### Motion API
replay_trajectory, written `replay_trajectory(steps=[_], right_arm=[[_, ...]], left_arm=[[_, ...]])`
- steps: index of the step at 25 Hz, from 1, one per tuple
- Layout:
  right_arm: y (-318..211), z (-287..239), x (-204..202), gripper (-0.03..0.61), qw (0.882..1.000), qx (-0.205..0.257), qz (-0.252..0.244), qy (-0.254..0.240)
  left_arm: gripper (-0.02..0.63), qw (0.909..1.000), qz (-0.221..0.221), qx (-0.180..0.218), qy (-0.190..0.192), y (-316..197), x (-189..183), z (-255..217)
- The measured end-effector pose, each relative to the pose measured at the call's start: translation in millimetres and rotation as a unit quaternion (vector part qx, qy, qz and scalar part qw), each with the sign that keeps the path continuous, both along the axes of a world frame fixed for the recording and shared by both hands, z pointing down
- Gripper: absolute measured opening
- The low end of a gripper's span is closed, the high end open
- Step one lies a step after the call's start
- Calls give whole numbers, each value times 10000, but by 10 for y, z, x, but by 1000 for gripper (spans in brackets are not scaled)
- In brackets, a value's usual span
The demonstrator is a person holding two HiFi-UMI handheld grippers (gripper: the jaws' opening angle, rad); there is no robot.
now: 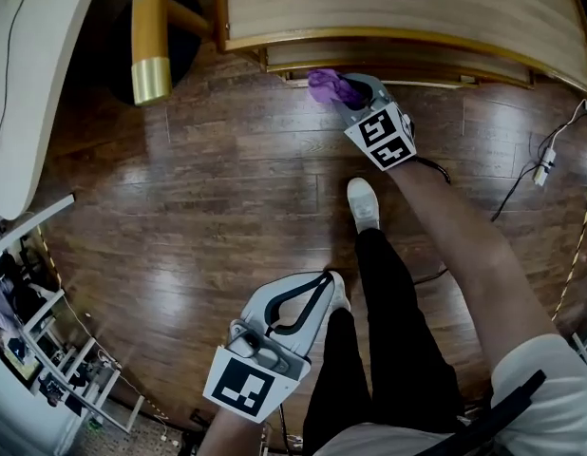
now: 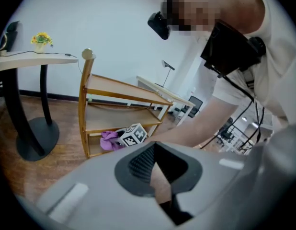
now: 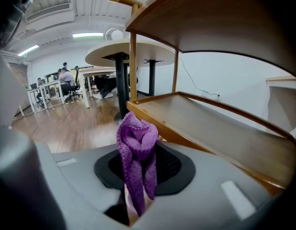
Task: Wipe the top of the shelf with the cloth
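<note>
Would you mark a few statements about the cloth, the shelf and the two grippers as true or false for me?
1. The right gripper grips the purple cloth. True.
2. The cloth lies on the top board of the shelf. False: it is held low, at the lower shelves; the top board is bare.
3. The left gripper holds a second cloth. False: its jaws are shut on nothing.
4. The floor is wooden. True.
</note>
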State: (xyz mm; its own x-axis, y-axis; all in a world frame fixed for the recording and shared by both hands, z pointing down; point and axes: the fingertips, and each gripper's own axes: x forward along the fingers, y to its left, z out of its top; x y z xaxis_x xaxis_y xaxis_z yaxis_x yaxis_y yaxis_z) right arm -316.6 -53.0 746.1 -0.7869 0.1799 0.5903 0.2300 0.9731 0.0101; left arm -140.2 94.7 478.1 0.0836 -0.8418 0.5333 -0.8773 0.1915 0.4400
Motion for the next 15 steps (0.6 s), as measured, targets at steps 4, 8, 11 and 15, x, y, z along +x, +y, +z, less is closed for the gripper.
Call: replay_trajectory(steps=[4,8,11,15], right_arm=[[-448,46,283,91,9994,60,329,86],[-827,56,581,91,9979,119,614,176],[-1109,59,788,91,9961,174,832,233],[-1476,73,1081,91,9926,239,1146,325]], left_arm=[[21,9995,311,-5,1,-211,59,-19],[21,9987,510,20,33,-416,105,-27],[21,9975,697,59,54,-585,158,-33],[21,9953,959,75,91,-783,236,-30]])
